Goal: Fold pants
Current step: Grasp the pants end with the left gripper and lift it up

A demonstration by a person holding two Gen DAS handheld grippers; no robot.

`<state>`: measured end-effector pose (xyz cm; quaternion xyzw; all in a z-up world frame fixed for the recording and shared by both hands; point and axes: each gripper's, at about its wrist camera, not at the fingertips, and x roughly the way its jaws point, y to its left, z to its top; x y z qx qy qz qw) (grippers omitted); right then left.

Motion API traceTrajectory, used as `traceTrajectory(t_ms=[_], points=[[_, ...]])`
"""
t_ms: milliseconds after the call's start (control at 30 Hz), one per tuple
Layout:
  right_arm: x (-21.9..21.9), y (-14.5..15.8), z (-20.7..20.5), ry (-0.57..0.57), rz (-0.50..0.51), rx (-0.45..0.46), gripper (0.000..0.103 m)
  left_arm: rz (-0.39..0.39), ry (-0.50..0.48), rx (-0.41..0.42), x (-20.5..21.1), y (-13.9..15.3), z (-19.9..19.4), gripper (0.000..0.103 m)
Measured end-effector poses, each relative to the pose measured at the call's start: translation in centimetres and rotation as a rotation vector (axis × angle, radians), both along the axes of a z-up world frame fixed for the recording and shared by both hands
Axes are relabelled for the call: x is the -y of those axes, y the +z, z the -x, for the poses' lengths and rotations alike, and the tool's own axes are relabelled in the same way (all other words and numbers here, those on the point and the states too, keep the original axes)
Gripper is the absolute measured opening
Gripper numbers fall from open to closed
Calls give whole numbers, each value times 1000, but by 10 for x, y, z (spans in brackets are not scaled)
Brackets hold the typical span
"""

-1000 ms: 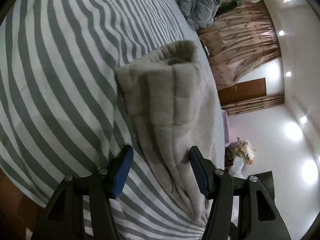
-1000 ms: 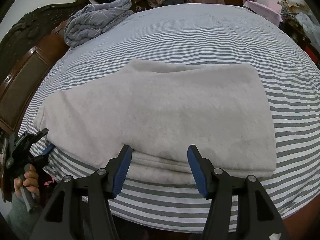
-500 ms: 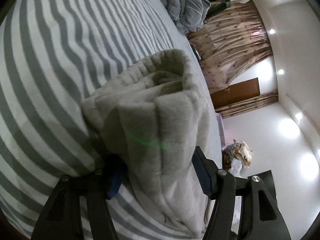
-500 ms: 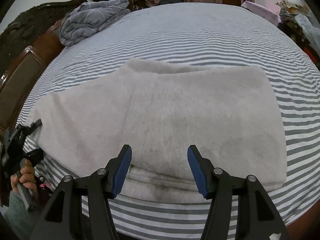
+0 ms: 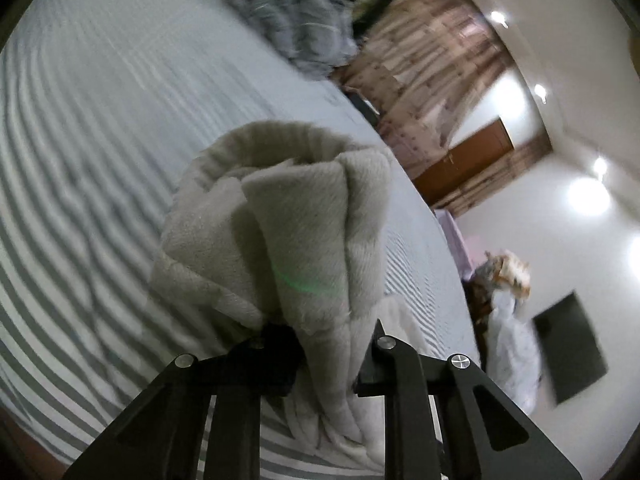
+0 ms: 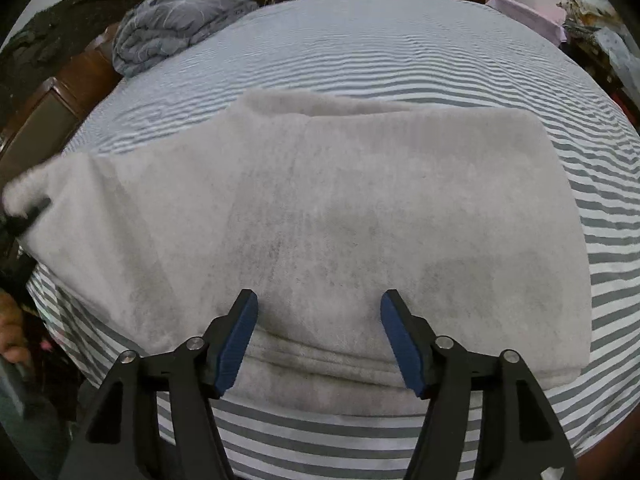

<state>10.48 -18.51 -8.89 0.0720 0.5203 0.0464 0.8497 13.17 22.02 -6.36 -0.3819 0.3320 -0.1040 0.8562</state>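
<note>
Your left tongs (image 5: 326, 354) are closing, bunching one end of the pants (image 6: 320, 220).
Only your right view shows them flat on the striped bed (image 6: 380, 40); right tongs (image 6: 318, 338) are opening above them, curtains (image 5: 432, 72) behind.

Ahead of the right gripper (image 6: 318, 336), whose jaws are opening with nothing between them, the folded grey fleece pants (image 6: 320, 220) fill the near bed. Beyond them the striped sheet (image 6: 380, 48) lies bare and passable to the far edge. Far left of this claw, a bunched grey duvet (image 6: 180, 20) and the dark wooden headboard (image 6: 48, 112) block the way. Bunched pants fill the closing left gripper (image 5: 328, 356).
</note>
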Motion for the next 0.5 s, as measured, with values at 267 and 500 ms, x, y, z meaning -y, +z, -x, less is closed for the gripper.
traceTrajectory(t_ms=[267,500], points=[[14,5,-2,-7,-104,6,65,-121,-115,107,66,65,4,20],[75,31,8,-105,-242,87,65,-251,-238,177,167,107,1,18]])
